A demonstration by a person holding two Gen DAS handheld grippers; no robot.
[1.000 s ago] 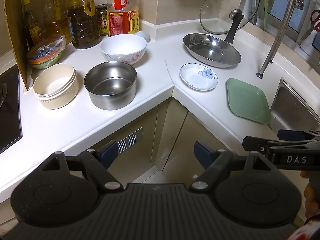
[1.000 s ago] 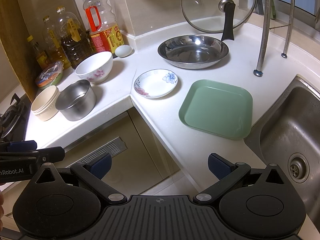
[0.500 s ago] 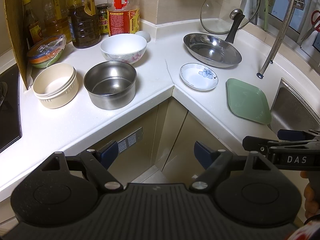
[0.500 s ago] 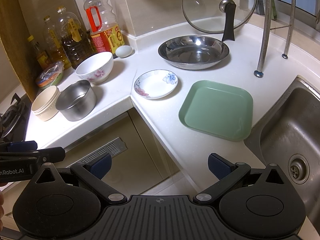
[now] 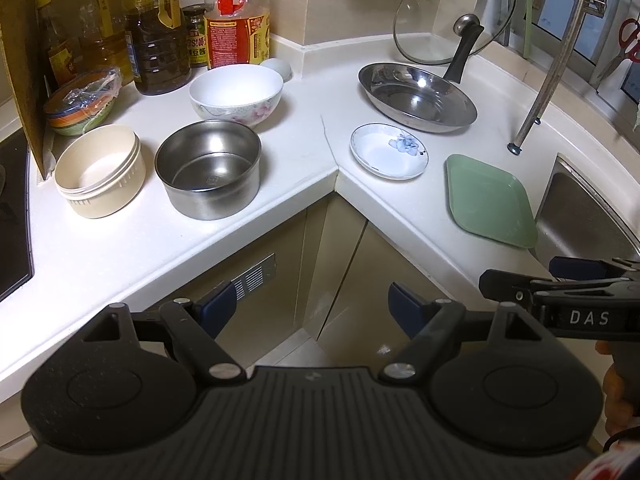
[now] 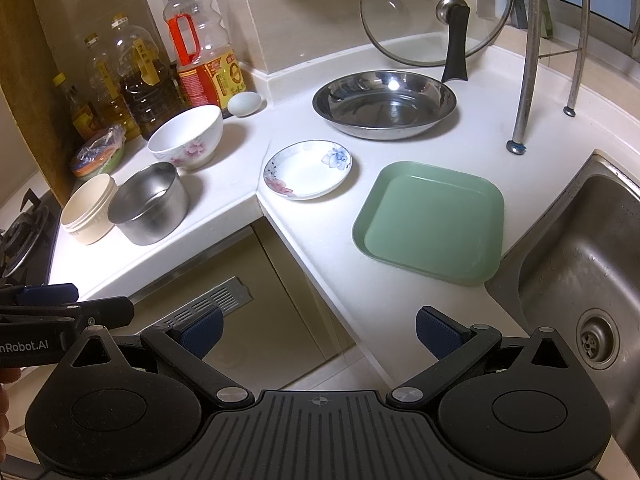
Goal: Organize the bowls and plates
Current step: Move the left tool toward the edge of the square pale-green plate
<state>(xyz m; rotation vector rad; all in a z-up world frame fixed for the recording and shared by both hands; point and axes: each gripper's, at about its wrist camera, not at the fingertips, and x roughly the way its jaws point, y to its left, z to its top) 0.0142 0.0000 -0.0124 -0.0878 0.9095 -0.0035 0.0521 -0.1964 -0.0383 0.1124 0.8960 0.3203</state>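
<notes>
Left gripper (image 5: 310, 304) and right gripper (image 6: 318, 330) both released, holding nothing, off the countertop's (image 6: 320, 236) front edge. Green square plate (image 6: 430, 220) by the sink edge; floral saucer (image 6: 307, 169) at the corner seam, steel bowl (image 5: 208, 168) left of it

On the white corner worktop (image 6: 224, 200), the cream ribbed plastic tub (image 6: 89, 209) touches the round steel tin (image 6: 149, 203) on its right; the white floral china bowl (image 6: 187, 136) stands behind. Right of the corner lies the small flowered saucer (image 6: 307, 169), the steel pan (image 6: 384, 103) behind it, the square green plastic plate (image 6: 430, 222) beside the steel sink (image 6: 576, 264).
</notes>
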